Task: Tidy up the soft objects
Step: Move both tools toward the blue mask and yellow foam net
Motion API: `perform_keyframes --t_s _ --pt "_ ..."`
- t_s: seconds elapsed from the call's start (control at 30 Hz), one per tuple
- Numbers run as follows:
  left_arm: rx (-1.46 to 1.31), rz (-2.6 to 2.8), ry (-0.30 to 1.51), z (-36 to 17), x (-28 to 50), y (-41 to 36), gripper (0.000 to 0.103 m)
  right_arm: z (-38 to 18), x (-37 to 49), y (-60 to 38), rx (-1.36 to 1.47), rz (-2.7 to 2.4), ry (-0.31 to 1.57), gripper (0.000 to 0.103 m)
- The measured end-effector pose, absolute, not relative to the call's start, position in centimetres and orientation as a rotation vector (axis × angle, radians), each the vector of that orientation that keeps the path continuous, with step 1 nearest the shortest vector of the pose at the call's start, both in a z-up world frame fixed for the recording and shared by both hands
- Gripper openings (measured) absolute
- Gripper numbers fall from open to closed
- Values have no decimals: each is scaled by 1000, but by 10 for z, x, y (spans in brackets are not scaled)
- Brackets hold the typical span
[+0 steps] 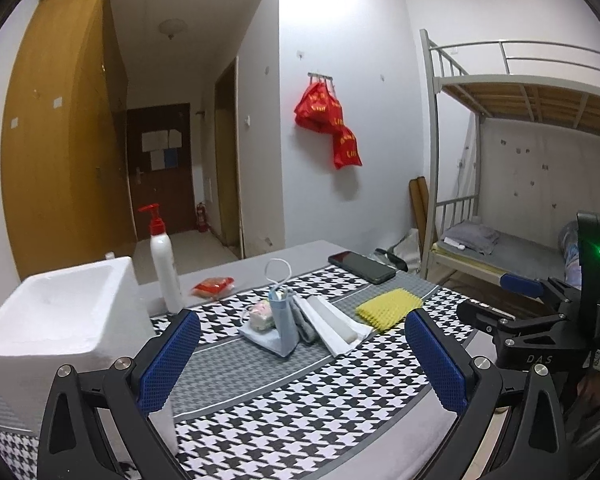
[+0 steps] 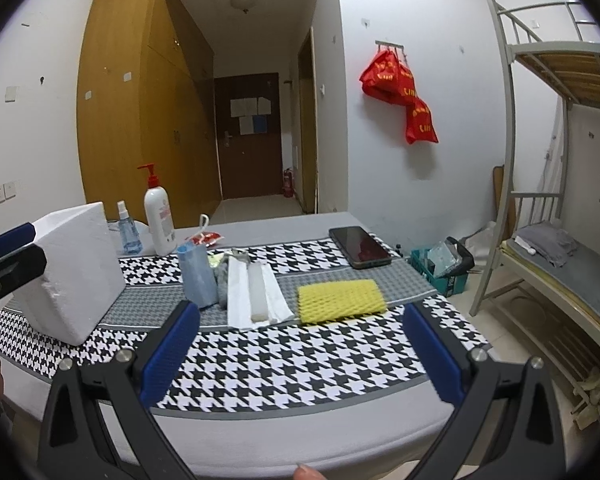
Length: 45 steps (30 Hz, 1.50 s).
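the near half of the desk (image 2: 284,364) lies bare in front of the yellow sponge (image 2: 341,295). left of the sponge, the foam box (image 2: 74,268) and pump bottle (image 2: 159,216) block passage.

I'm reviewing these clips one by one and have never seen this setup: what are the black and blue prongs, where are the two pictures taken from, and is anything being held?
No robot here: a person carries a hand-held claw in each hand, each with a camera looking along its two blue-padded fingers. One picture looks out from the left claw, the other from the right claw. Both are open and hold nothing. On the houndstooth cloth lie a yellow sponge, a folded white cloth, a blue face mask, a phone, a white foam box and a pump bottle.
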<state>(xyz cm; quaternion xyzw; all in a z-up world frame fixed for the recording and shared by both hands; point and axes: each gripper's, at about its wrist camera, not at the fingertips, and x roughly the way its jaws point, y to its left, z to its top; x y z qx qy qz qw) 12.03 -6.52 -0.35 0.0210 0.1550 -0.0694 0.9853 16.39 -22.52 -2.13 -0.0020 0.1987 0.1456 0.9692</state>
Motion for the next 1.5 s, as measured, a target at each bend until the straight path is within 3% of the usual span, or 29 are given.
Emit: perform_keyframes --t_s 1.5 --pt "-73 -76 636 -63 272 -54 102 -57 275 -237 -43 275 601 103"
